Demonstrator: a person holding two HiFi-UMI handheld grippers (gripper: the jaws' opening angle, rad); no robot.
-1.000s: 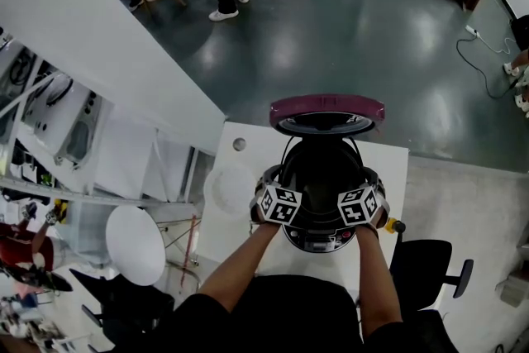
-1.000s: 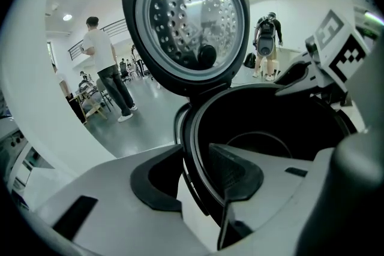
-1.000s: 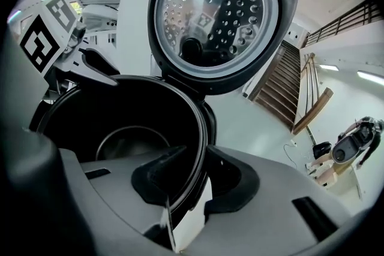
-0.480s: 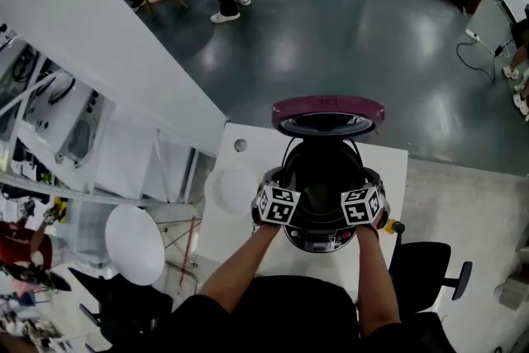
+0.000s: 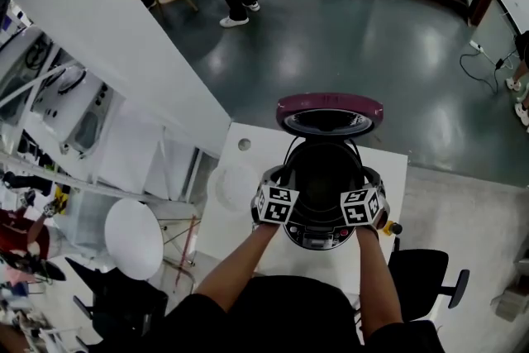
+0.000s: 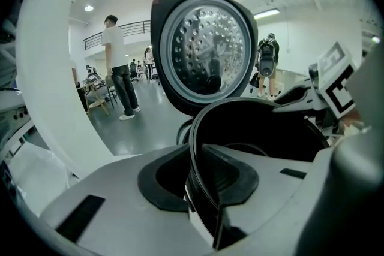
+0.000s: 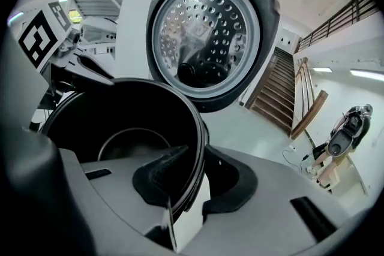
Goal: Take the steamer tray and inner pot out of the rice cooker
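The black inner pot (image 5: pixel 322 174) stands in the open rice cooker (image 5: pixel 318 238), whose maroon lid (image 5: pixel 329 107) is tipped back. My left gripper (image 5: pixel 278 188) grips the pot's left rim. In the left gripper view its jaws are closing, with the pads of the left gripper (image 6: pixel 201 180) pressed on both sides of the thin rim of the pot (image 6: pixel 258 129). My right gripper (image 5: pixel 364 189) holds the right rim the same way; the right gripper (image 7: pixel 192 180) pinches the pot (image 7: pixel 120 123) wall. The pot looks raised a little. A pale round tray (image 5: pixel 234 187) lies on the table to the left.
The cooker sits on a small white table (image 5: pixel 388 169) with a small round thing (image 5: pixel 244 145) at its back left. The lid's perforated inner plate (image 7: pixel 207 39) hangs just behind the pot. A white stool (image 5: pixel 132 240) and a black chair (image 5: pixel 430 273) flank me.
Both grippers have risen slightly together with the pot between them. The head view has shifted, showing more floor behind the cooker.
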